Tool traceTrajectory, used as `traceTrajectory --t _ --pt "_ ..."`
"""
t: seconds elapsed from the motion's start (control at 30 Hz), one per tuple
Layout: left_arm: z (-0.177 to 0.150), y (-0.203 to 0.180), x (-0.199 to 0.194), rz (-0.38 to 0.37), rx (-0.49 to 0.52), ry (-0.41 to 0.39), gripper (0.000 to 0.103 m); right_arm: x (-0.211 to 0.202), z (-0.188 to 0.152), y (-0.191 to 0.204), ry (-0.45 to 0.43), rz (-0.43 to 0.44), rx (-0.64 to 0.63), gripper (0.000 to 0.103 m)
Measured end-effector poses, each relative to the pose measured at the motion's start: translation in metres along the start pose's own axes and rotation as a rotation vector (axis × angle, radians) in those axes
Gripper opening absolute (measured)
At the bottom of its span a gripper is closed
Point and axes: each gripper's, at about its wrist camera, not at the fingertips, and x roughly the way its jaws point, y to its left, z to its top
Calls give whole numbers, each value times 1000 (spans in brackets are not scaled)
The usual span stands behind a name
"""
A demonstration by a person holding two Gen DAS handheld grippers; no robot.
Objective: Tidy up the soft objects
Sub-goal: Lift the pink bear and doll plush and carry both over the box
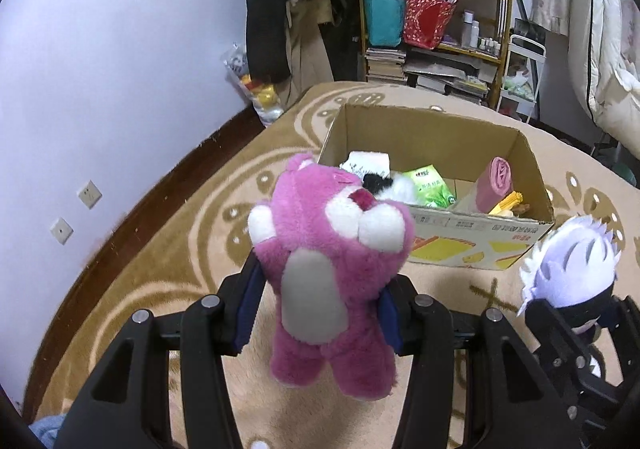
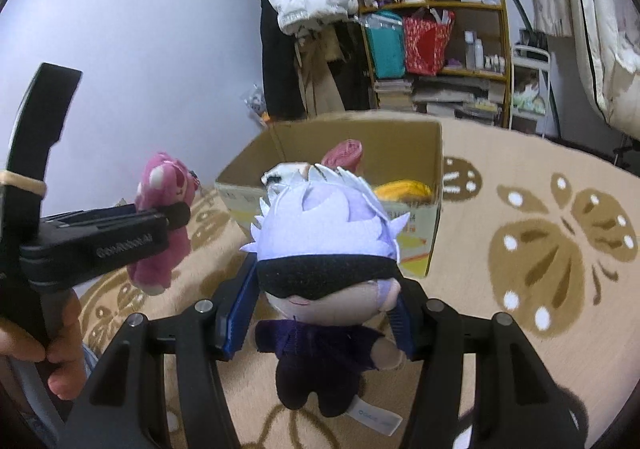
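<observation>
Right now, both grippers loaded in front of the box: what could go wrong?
1. The cardboard box already holds several items, so a dropped toy may perch on top and roll out.
2. The left gripper pinches only the pink bear's torso; it could slip.
3. The right gripper holding the white-haired doll sits close beside the left; they could collide.

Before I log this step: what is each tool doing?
Left tool: closed on the pink bear.
Right tool: closed on the white-haired doll.
</observation>
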Motion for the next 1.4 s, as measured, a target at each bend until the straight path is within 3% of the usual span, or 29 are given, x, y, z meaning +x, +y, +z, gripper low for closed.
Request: traceTrajectory --t 0.63,1.4 --pt "21 -2 -8 42 5 -92 50 -7 30 -16 -135 16 31 61" --pt "67 -35 11 57 66 -209 50 32 57 -47 -151 24 99 61"
